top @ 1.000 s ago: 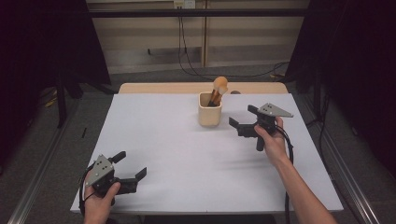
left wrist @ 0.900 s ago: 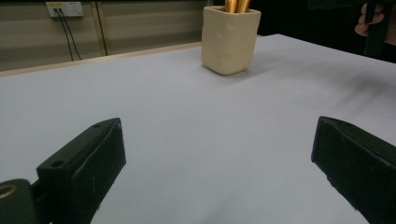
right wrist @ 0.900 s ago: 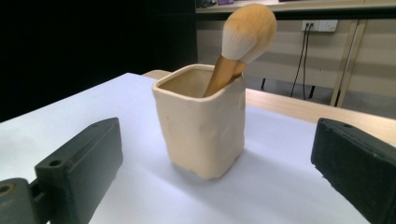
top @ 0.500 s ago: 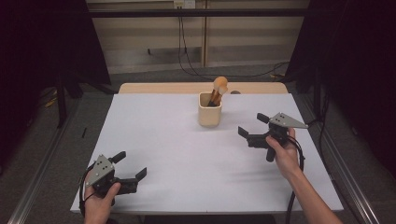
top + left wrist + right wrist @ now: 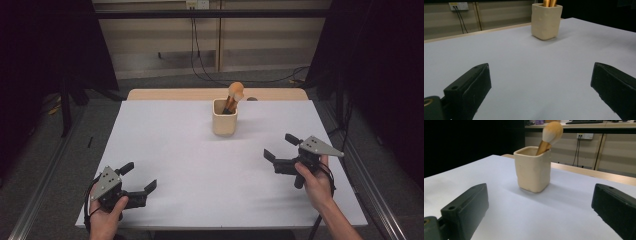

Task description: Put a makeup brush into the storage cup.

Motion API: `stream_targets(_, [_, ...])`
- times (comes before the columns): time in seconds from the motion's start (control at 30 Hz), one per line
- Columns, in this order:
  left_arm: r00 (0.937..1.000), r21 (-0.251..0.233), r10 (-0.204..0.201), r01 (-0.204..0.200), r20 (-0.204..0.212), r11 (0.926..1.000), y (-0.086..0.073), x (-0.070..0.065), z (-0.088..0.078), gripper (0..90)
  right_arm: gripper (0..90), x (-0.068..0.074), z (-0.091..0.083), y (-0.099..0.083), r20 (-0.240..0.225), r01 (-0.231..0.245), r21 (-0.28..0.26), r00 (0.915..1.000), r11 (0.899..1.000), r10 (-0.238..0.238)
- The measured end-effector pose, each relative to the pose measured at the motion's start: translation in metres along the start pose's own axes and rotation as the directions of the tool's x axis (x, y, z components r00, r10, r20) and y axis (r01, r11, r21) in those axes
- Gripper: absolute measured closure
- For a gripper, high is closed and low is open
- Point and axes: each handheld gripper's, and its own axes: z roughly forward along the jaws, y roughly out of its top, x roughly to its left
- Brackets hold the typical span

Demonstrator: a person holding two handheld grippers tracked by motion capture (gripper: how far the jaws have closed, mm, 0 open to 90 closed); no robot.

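A cream square cup (image 5: 224, 117) stands upright near the far middle of the white table (image 5: 175, 145); it shows too in the left gripper view (image 5: 546, 20) and the right gripper view (image 5: 532, 168). A brush (image 5: 234, 95) with a gold handle and a round orange-tipped head (image 5: 552, 131) leans in it. My left gripper (image 5: 140, 177) rests open at the near left corner, nothing between its jaws. My right gripper (image 5: 281, 147) is open at the near right, pointing toward the cup from a distance, holding nothing.
A bare wooden strip (image 5: 175, 94) edges the table's far side. Metal rails (image 5: 372, 190) run along both sides on the floor. Cables (image 5: 200, 60) hang down the back wall below a socket (image 5: 458, 5).
My right gripper has drawn back from beside the cup toward the near right of the table. The left gripper has stayed put.
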Motion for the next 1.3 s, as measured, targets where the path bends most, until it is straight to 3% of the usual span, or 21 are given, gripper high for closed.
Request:
stream_targets(0.07, [1.0, -0.003, 0.0, 0.0, 0.0, 1.0, 0.001, -0.001, 0.0, 2.9, 1.3, 0.001, -0.005, -0.005, 0.003, -0.019, -0.001, 0.9998, 1.0, 0.019])
stream_targets(0.23, [1.0, -0.007, -0.005, 0.005, 0.001, 1.0, 0.001, -0.001, -0.001, 2.9, 1.1, 0.003, -0.019, -0.013, 0.007, -0.012, -0.007, 0.9999, 1.0, 0.012])
stream_targets(0.53, [0.9999, -0.012, -0.01, 0.011, 0.004, 0.9999, 0.001, -0.002, -0.002, 2.9, 1.2, 0.002, -0.038, -0.028, 0.033, -0.017, 0.042, 0.9993, 0.999, 0.016])
stream_targets(0.83, [0.9999, -0.014, -0.005, 0.006, 0.013, 0.9999, 0.001, -0.004, -0.001, 2.7, 1.3, 0.001, -0.053, -0.035, 0.052, -0.021, 0.047, 0.9985, 0.999, 0.019])
stream_targets(1.0, [0.9999, -0.012, -0.009, 0.009, 0.008, 0.9999, 0.0, -0.003, -0.002, 2.7, 1.8, 0.002, -0.062, -0.038, 0.071, 0.001, 0.04, 0.9975, 0.999, -0.004])
stream_targets(1.3, [1.0, -0.008, -0.008, 0.008, 0.005, 0.9999, 0.001, -0.004, -0.002, 2.7, 1.3, -0.005, -0.079, -0.045, 0.099, -0.021, 0.038, 0.9949, 0.999, 0.017])
